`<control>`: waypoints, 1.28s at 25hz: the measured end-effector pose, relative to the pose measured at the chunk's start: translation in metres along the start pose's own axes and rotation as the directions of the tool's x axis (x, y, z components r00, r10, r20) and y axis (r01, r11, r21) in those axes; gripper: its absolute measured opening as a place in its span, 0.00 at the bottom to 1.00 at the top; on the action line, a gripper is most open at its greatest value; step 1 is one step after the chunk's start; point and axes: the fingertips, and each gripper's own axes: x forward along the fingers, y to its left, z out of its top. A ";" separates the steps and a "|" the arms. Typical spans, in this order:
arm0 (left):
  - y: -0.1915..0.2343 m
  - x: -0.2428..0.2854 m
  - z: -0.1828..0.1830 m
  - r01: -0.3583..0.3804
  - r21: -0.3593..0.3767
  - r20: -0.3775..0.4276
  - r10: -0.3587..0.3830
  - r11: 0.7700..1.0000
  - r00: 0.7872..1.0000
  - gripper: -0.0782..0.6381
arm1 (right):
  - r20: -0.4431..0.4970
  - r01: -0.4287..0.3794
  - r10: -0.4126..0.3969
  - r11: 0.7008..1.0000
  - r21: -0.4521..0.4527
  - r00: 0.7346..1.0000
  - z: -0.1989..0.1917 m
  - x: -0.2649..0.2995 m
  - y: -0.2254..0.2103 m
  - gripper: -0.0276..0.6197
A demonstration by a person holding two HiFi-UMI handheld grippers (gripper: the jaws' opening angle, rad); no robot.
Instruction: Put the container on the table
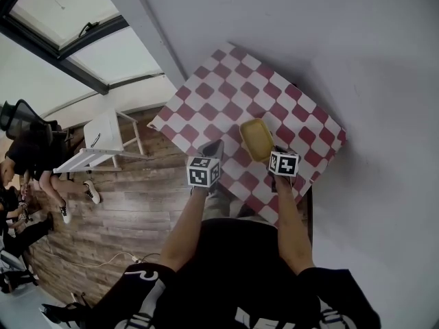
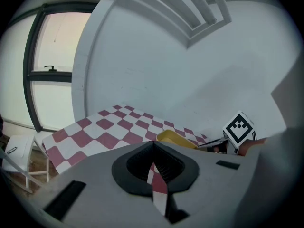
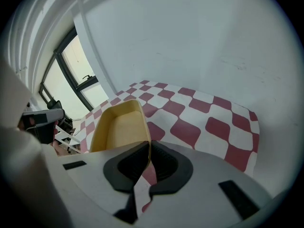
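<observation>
- Right tool (image 3: pixel 147 152): clenched on 1 wall of the yellow container (image 3: pixel 118 125).
- Container: over the checkered worktop (image 3: pixel 216 122), inside its near edge; contact unclear.
- Left tool (image 2: pixel 153 161): clenched, empty.
- Step: placing. Next, probably: settle flat, then release.

Table (image 1: pixel 226 88) with red-and-white check cloth stands against a white wall; yellow container (image 1: pixel 256 138) is over the cloth near the front edge, open side up. Right gripper (image 1: pixel 273 151) meets the container's near right rim; left gripper (image 1: pixel 215 147) is just beside the container on its left, apart from it. Left of the table: wood floor (image 1: pixel 123 211), white chair (image 1: pixel 103 139), seated people (image 1: pixel 27 163).
</observation>
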 end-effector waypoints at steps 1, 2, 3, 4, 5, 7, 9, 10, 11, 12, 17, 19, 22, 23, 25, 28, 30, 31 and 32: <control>0.002 0.002 -0.001 0.003 -0.001 -0.005 -0.003 1.000 1.000 0.15 | -0.002 -0.001 0.001 1.000 0.002 1.000 -0.001 0.003 0.001 0.09; 0.003 0.005 -0.002 0.008 0.000 -0.011 -0.008 1.000 1.000 0.15 | -0.002 -0.002 0.002 1.000 0.003 1.000 -0.002 0.007 0.002 0.09; 0.004 0.007 -0.003 0.013 0.004 -0.018 -0.013 1.000 1.000 0.15 | -0.002 -0.005 0.005 1.000 0.005 1.000 -0.003 0.011 0.003 0.09; 0.005 0.009 -0.004 0.019 0.008 -0.025 -0.019 1.000 1.000 0.15 | -0.003 -0.008 0.008 1.000 0.008 1.000 -0.005 0.015 0.004 0.09; 0.006 0.012 -0.006 0.024 0.012 -0.031 -0.024 1.000 0.999 0.15 | -0.005 -0.011 0.011 1.000 0.012 1.000 -0.008 0.018 0.004 0.09; 0.009 0.016 -0.010 0.030 0.014 -0.043 -0.029 0.999 0.999 0.15 | -0.008 -0.013 0.013 1.000 0.015 1.000 -0.011 0.025 0.004 0.09; 0.013 0.018 -0.013 0.032 0.011 -0.054 -0.031 0.999 0.998 0.15 | -0.011 -0.010 0.010 1.000 0.013 1.000 -0.013 0.031 0.005 0.09; 0.015 0.019 -0.014 0.033 0.011 -0.060 -0.033 0.999 0.998 0.15 | -0.013 -0.006 0.006 1.000 0.012 1.000 -0.013 0.034 0.004 0.09; 0.018 0.020 -0.016 0.035 0.010 -0.067 -0.034 0.999 0.997 0.15 | -0.016 0.000 0.000 1.000 0.013 1.000 -0.013 0.036 0.004 0.09; 0.020 0.020 -0.017 0.036 0.009 -0.074 -0.035 0.999 0.997 0.15 | -0.020 0.006 -0.006 1.000 0.014 1.000 -0.015 0.039 0.003 0.09; 0.032 0.017 -0.026 0.026 -0.006 -0.095 -0.027 1.000 0.995 0.15 | -0.048 0.018 -0.018 1.000 0.007 0.999 -0.024 0.051 0.002 0.09; 0.037 0.016 -0.027 0.022 -0.010 -0.098 -0.023 1.000 0.995 0.15 | -0.053 0.019 -0.019 1.000 0.007 0.998 -0.026 0.054 0.003 0.09; 0.043 0.016 -0.026 0.017 -0.012 -0.095 -0.018 1.000 0.995 0.15 | -0.058 0.022 -0.022 1.000 -0.001 0.998 -0.028 0.059 0.005 0.09; 0.045 0.016 -0.026 0.016 -0.013 -0.095 -0.017 1.000 0.995 0.15 | -0.060 0.023 -0.023 1.000 -0.002 0.998 -0.028 0.060 0.005 0.09; 0.048 0.015 -0.025 0.014 -0.013 -0.096 -0.015 1.000 0.995 0.15 | -0.065 0.026 -0.026 1.000 -0.001 0.998 -0.030 0.062 0.006 0.09; 0.050 0.015 -0.025 0.019 -0.004 -0.103 -0.020 1.000 0.994 0.15 | -0.077 0.030 -0.030 1.000 -0.002 0.997 -0.032 0.063 0.007 0.09; 0.051 0.016 -0.024 0.025 0.003 -0.106 -0.025 1.000 0.994 0.15 | -0.082 0.032 -0.032 0.999 0.001 0.996 -0.033 0.064 0.007 0.10; 0.051 0.016 -0.023 0.027 0.005 -0.106 -0.026 1.000 0.994 0.15 | -0.083 0.033 -0.032 0.999 0.005 0.996 -0.033 0.064 0.007 0.10; 0.050 0.016 -0.023 0.028 0.007 -0.105 -0.027 1.000 0.994 0.15 | -0.083 0.032 -0.031 0.999 0.011 0.996 -0.034 0.064 0.007 0.10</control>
